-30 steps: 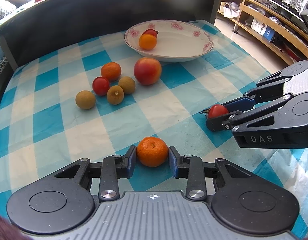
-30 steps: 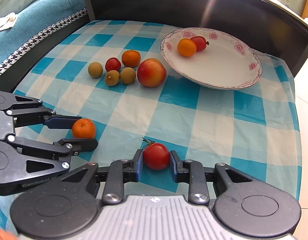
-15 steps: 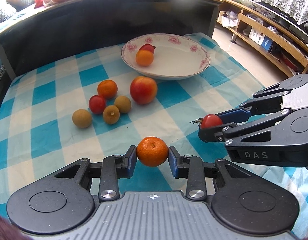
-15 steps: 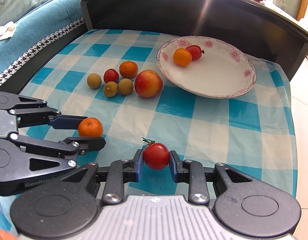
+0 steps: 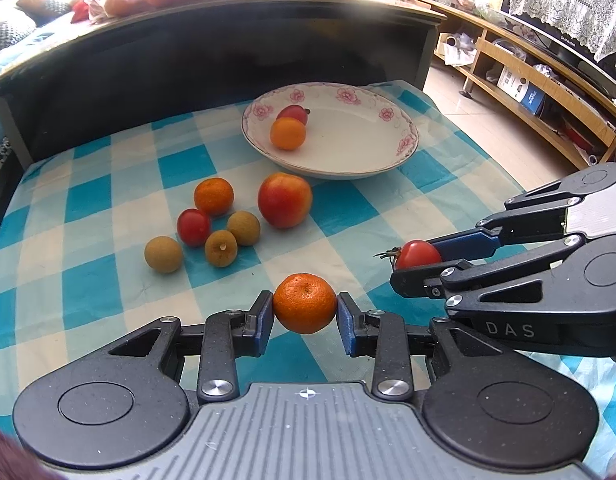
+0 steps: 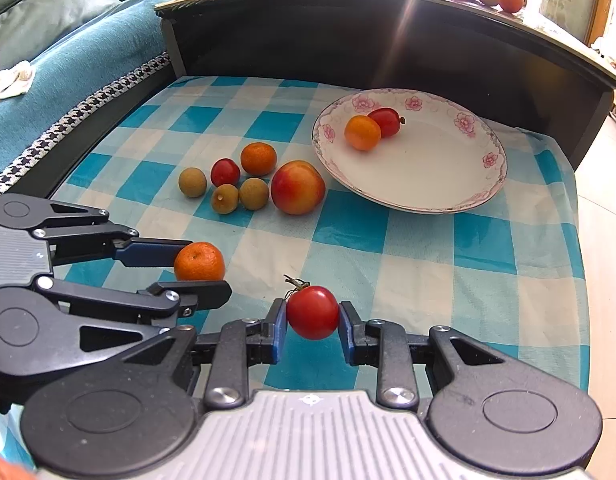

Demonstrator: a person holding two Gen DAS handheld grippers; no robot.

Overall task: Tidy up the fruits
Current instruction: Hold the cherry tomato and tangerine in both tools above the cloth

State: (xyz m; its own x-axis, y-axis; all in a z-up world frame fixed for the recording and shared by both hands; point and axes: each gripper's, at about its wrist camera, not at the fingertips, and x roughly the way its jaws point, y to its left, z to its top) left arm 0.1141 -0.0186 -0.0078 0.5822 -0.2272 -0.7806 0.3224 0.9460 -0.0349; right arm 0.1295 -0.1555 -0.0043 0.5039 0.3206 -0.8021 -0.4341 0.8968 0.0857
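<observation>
Left gripper (image 5: 305, 315): black linkage, blue pads, clamped on the mandarin (image 5: 305, 309), a round orange fruit with dimpled peel, held above the cloth (image 5: 88, 280), near side from the plate (image 5: 403, 148).
Right gripper (image 6: 312, 321): same build, pads closed on the tomato (image 6: 312, 312), smooth, glossy red, with a dry stem at its top; also above the cloth, nearer than the plate.
Plate: white glazed ceramic, shallow, round, pink flowers along the rim; it holds one small orange fruit (image 5: 288, 133) touching one red tomato-like fruit (image 5: 294, 114).
Cloth: thin, blue-and-white checked, slightly wrinkled.
Cluster left of the plate, on the cloth: a big red-yellow apple (image 5: 284, 199) nearest the plate, then a second mandarin (image 5: 213, 196), a cherry tomato (image 5: 193, 227) and three tan, matt, round longans (image 5: 221, 248), close together.
Change since a second ago: both grips are as tight as before; in both views the plate and cluster sit lower in the picture, and more of the dark shelf edge behind the plate shows.
</observation>
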